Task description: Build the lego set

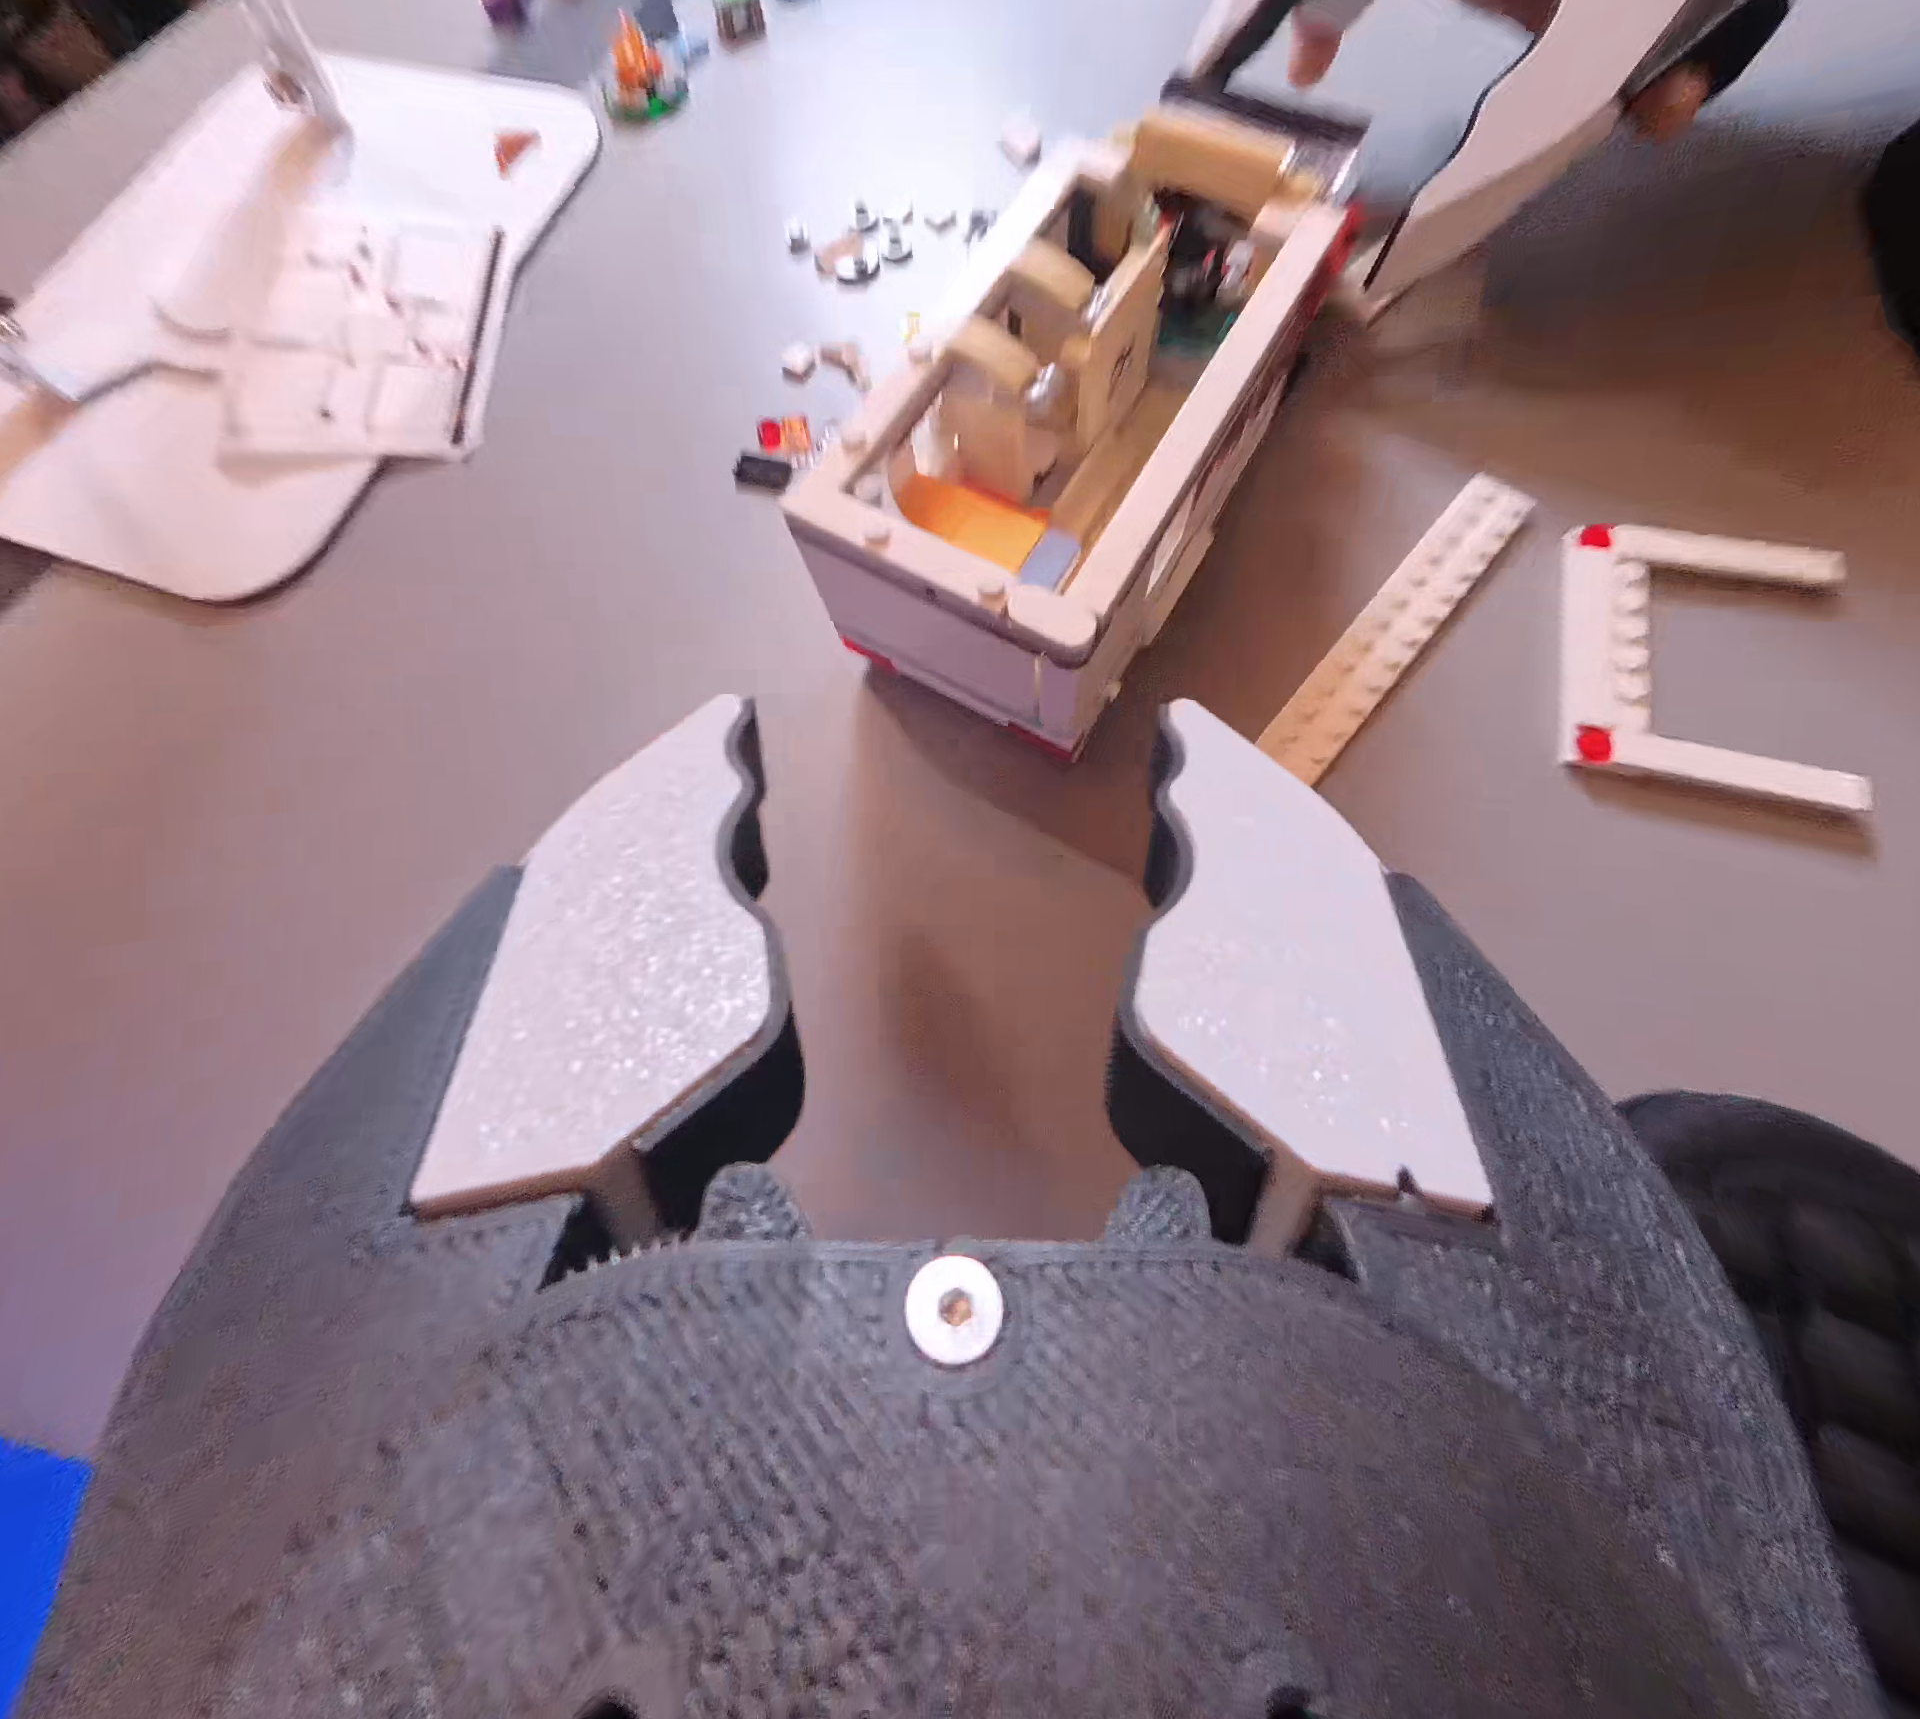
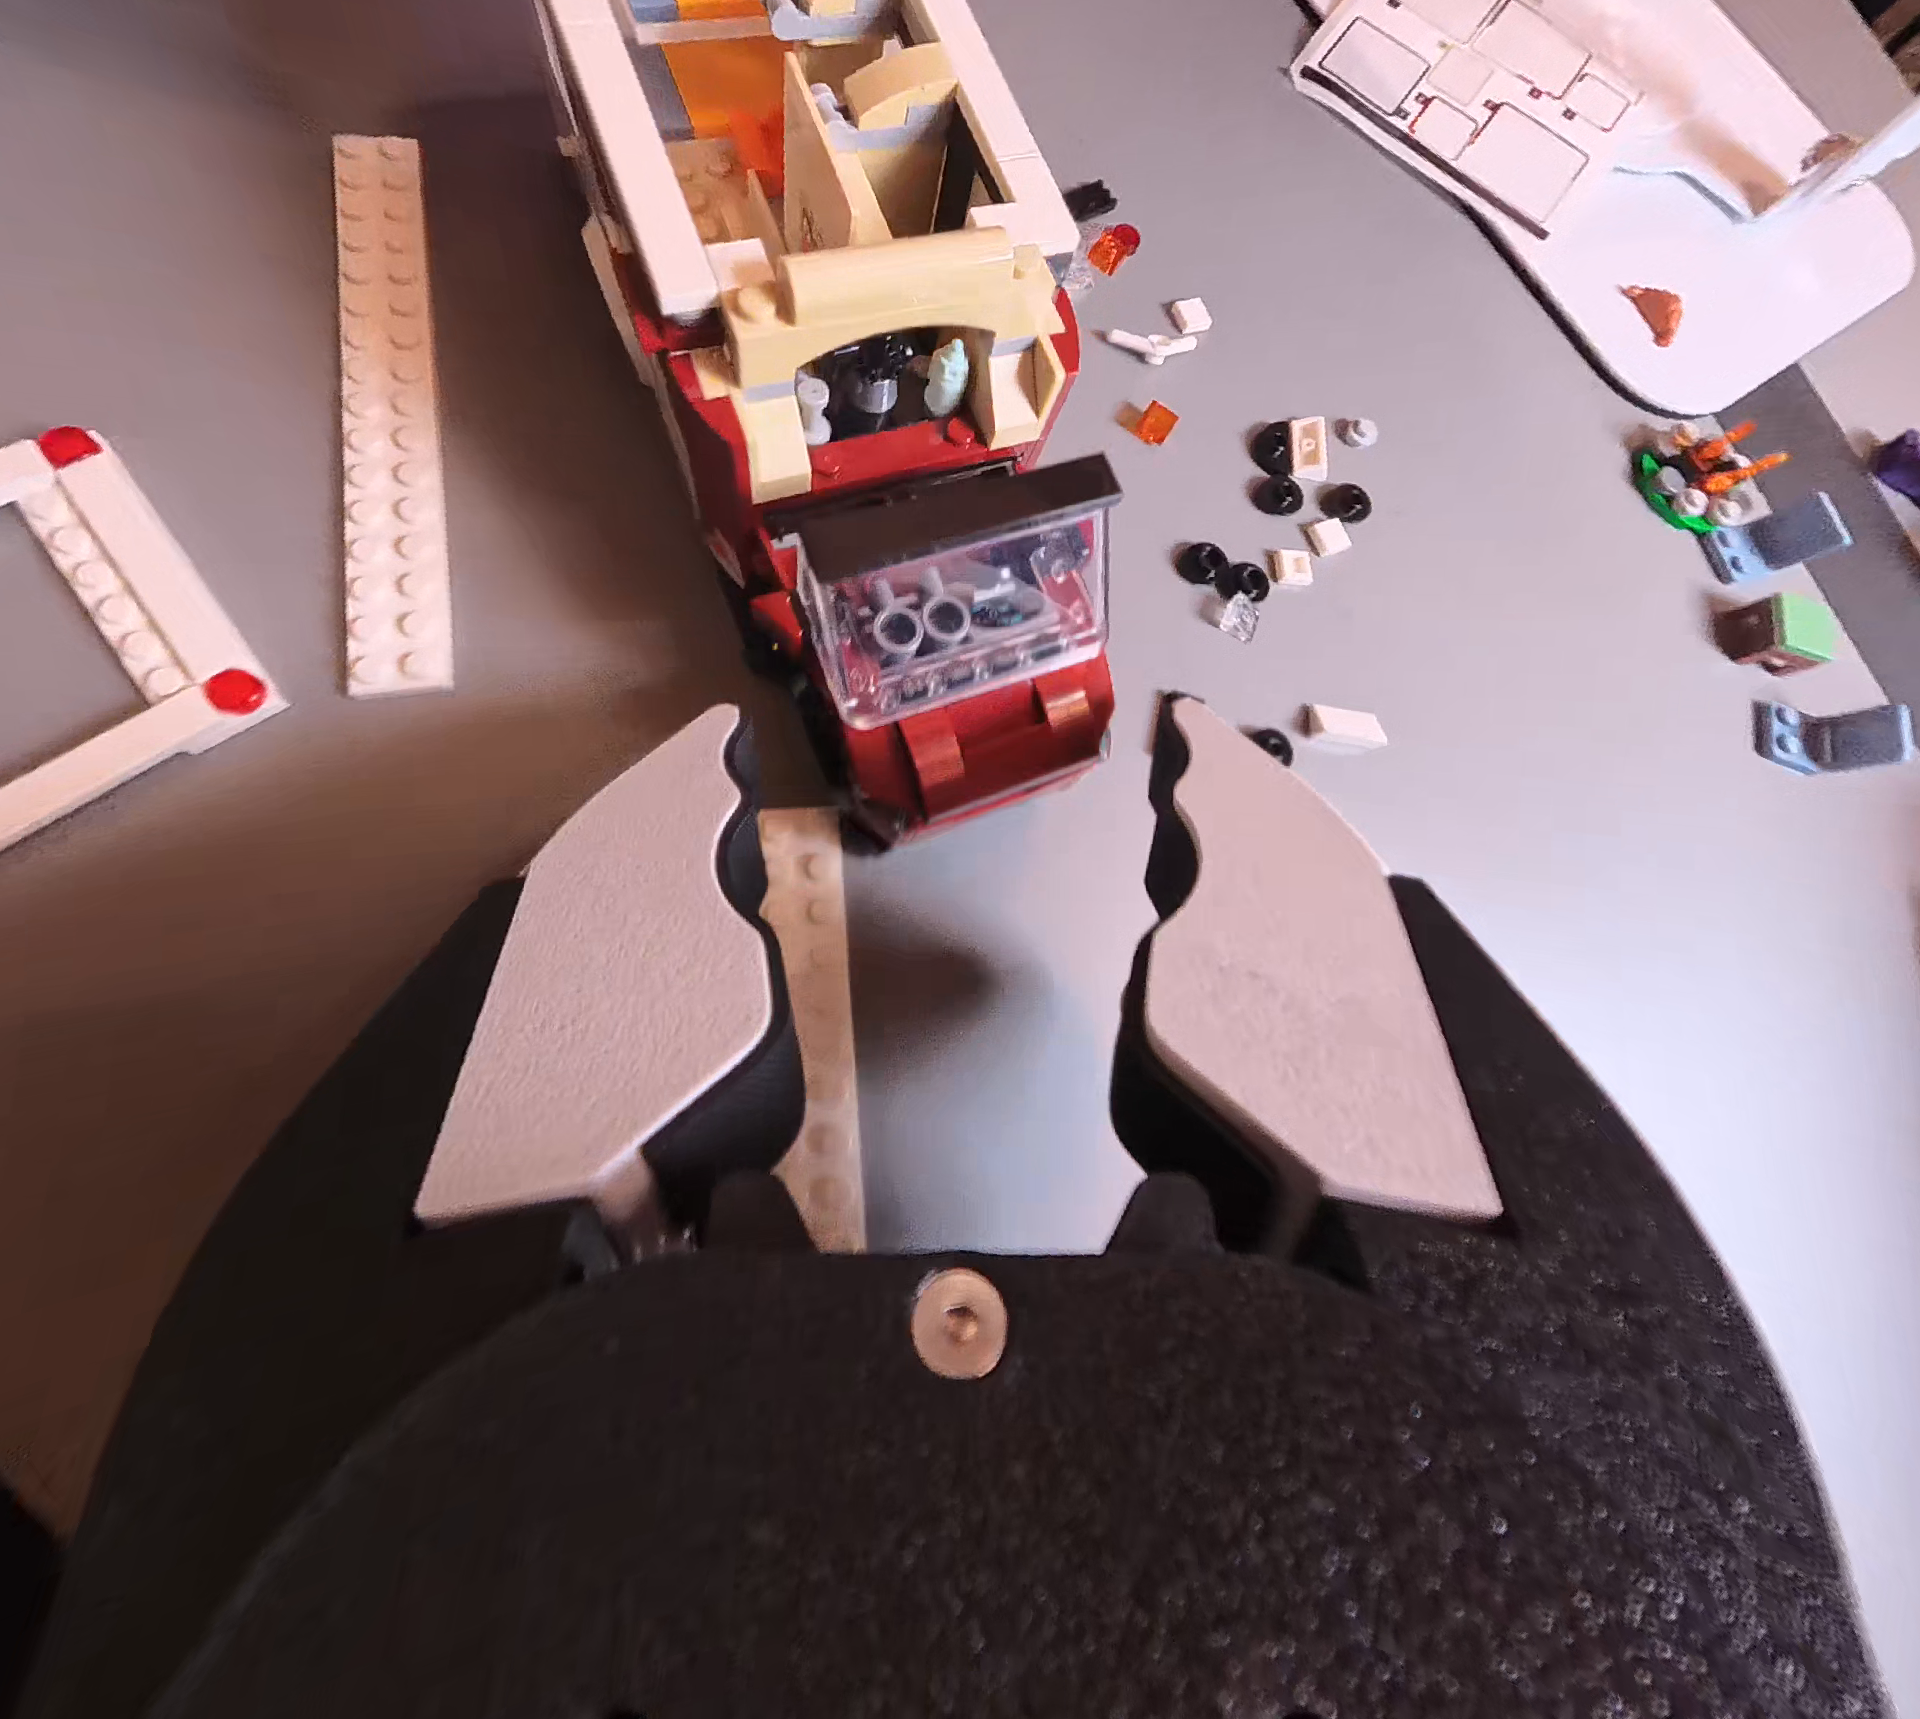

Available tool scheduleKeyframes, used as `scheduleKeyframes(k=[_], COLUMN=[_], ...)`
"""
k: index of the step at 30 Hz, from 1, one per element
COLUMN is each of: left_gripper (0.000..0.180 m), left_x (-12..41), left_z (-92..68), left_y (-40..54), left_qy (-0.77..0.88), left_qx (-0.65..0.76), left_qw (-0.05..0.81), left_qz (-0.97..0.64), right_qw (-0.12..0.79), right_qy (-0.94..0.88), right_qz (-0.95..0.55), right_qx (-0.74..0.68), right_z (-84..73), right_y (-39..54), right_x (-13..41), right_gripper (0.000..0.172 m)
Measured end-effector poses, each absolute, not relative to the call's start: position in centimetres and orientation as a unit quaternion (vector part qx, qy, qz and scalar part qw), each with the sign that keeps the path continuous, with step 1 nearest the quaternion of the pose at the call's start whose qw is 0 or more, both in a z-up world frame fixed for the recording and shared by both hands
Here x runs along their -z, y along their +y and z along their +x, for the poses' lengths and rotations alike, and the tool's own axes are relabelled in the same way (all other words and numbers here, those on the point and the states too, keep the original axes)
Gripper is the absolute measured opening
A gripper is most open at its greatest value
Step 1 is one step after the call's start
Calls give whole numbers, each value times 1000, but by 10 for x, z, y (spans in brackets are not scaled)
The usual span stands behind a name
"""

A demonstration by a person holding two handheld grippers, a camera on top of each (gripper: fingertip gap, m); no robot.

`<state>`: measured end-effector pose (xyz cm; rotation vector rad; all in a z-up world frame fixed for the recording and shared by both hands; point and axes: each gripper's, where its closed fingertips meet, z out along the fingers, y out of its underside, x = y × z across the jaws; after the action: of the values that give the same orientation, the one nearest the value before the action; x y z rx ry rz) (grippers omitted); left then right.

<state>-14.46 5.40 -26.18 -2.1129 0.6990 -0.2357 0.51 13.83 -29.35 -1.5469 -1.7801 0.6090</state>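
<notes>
A toy brick camper van (image 2: 831, 215) stands on a grey tabletop (image 2: 1455, 1046), roofless, with white upper walls, a dark red lower body, tan seats and an orange floor inside. It lies lengthwise between two handheld grippers that face each other from its two ends.

The right gripper (image 2: 951, 739) hovers just short of the van's red end, where a clear hatch (image 2: 956, 609) with a black top edge is tilted open. Its jaws are spread wide with nothing in them, and neither finger touches the van. Under its left finger (image 2: 623, 942) a long tan studded plate (image 2: 816, 994) lies flat on the tabletop. Farther to its left lie a long white studded plate (image 2: 395, 412) and a white U-shaped brick frame (image 2: 125, 589) with round red pieces at its corners. To its right, small loose pieces (image 2: 1278, 516) are scattered, black rounds and white tiles. Beyond them a white stand base (image 2: 1714, 319) carries a paper sheet (image 2: 1455, 80).

The left gripper (image 1: 956, 734) hovers near the van's white end (image 1: 935, 620), jaws spread wide and empty, apart from the van. The tan plate (image 1: 1392, 630) and white frame (image 1: 1621, 651) lie to its right. Far ahead, at the van's other end, the right gripper (image 1: 1455, 142) shows blurred
</notes>
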Motion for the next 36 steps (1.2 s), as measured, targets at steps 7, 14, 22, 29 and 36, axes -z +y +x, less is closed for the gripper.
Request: scheduleKeyframes(k=[7,14,22,29,36], left_gripper=[51,51,47,44,42], left_x=[289,294,293,241,223], left_z=[-123,-118,-97,-95,-112], left_y=[76,87,49,16,70], left_qy=[289,316,397,388,269], left_qx=[96,44,89,262,230], left_qw=[438,449,418,436,518], left_qz=[-846,-835,-812,-769,-778], right_qw=[335,341,325,258,251], right_qy=[-699,-696,-716,-719,-641], right_qz=[-592,-587,-569,-538,-659], right_qx=[-221,-232,-240,-357,-302], right_z=[1,5,27,42,20], right_y=[149,160,132,105,203], right_x=[298,298,298,271,290], right_gripper=[59,59,58,58,48])
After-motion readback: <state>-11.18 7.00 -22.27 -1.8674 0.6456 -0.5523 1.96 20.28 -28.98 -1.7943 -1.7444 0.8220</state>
